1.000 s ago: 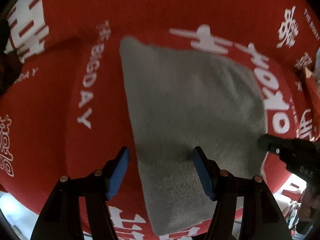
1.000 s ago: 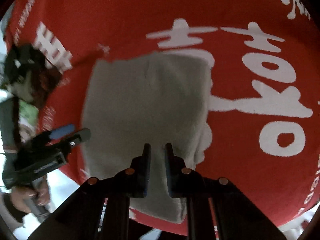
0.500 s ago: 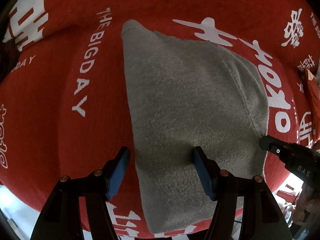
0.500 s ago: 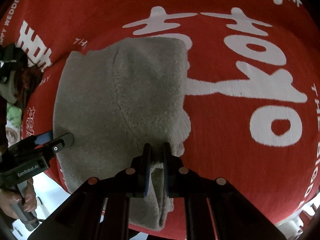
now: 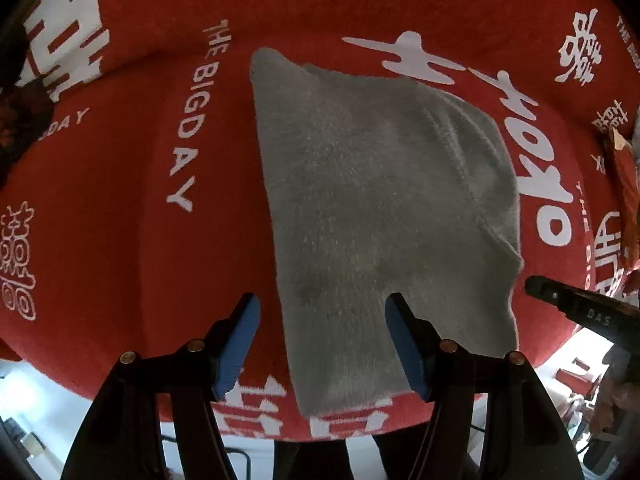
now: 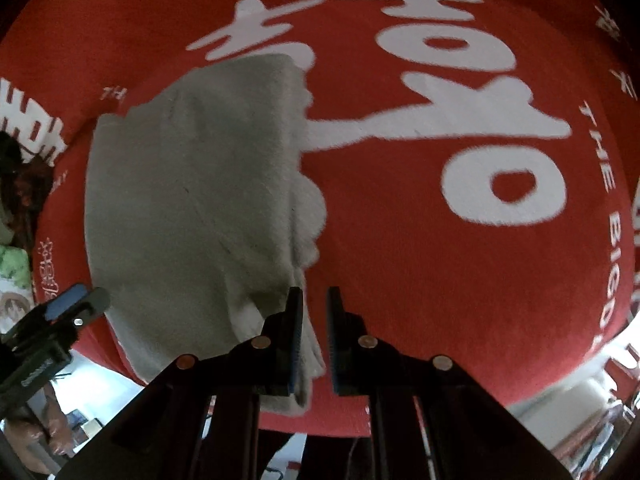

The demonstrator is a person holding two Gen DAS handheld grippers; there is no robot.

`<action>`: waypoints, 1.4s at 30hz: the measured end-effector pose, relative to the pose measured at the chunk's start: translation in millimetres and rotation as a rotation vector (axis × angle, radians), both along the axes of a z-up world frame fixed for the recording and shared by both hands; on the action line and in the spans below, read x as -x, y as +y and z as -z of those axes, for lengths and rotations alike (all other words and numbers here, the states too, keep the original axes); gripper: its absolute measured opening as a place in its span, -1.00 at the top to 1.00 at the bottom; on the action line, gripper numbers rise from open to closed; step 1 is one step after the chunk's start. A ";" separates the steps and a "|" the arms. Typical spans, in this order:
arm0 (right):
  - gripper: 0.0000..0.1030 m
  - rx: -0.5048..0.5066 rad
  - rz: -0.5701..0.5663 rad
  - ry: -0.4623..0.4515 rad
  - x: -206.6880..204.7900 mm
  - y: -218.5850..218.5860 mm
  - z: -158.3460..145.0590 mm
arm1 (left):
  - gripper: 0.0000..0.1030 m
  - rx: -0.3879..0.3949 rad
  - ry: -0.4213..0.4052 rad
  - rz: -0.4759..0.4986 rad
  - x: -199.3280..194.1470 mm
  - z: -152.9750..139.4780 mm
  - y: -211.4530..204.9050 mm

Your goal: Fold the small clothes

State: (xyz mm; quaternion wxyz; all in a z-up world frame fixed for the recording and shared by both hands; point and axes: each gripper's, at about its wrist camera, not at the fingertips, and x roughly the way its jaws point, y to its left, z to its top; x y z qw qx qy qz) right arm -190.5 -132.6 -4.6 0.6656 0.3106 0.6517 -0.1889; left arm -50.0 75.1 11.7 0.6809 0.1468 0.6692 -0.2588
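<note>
Red cloth (image 5: 100, 240) printed with big white characters and the words "THE BIG DAY" covers the whole work surface and fills both wrist views; past its near edge a pale floor shows. On it lies the grey garment (image 5: 372, 208), a fleecy piece already folded into a rough rectangle, with a seam curving across its upper layer. In the right wrist view the garment (image 6: 192, 208) sits left of centre, its right edge bunched in several stacked layers beside the large white lettering.

Above the garment's near end hangs the left gripper (image 5: 322, 344), pointing down with its blue-padded jaws spread wide and nothing pinched; one pad stands over red cloth, the other over grey fleece. The right gripper (image 6: 314, 340) also points down at the garment's near right corner. Its jaws are drawn almost together, a narrow slit remaining, and the fleece edge lies against the left finger rather than visibly clamped. Each camera catches the other tool at its frame edge.
</note>
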 end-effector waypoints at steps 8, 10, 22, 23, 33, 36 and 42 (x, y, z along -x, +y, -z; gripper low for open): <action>0.69 -0.045 0.012 0.009 14.3 12.1 -32.9 | -0.29 -0.016 0.005 0.016 5.8 -37.9 11.0; 0.69 -0.049 0.003 0.001 14.2 16.8 -43.9 | -0.37 -0.019 0.010 0.008 6.1 -46.4 13.8; -0.03 -0.008 -0.077 -0.032 -10.2 36.3 -101.8 | -0.98 -0.027 -0.077 -0.041 5.6 -98.0 25.9; -0.18 0.017 -0.092 -0.023 -13.0 39.2 -106.2 | -0.98 -0.052 -0.103 -0.037 6.4 -102.3 24.9; -0.89 0.150 -0.160 -0.058 -24.9 56.3 -138.3 | -0.98 -0.075 -0.194 -0.031 10.9 -129.7 23.3; -1.00 0.168 -0.150 -0.074 -25.0 58.6 -143.1 | -0.98 -0.068 -0.181 -0.051 10.6 -133.7 24.1; -1.00 0.156 -0.122 -0.067 -25.0 57.3 -148.1 | -0.98 -0.057 -0.160 -0.077 10.0 -139.1 24.7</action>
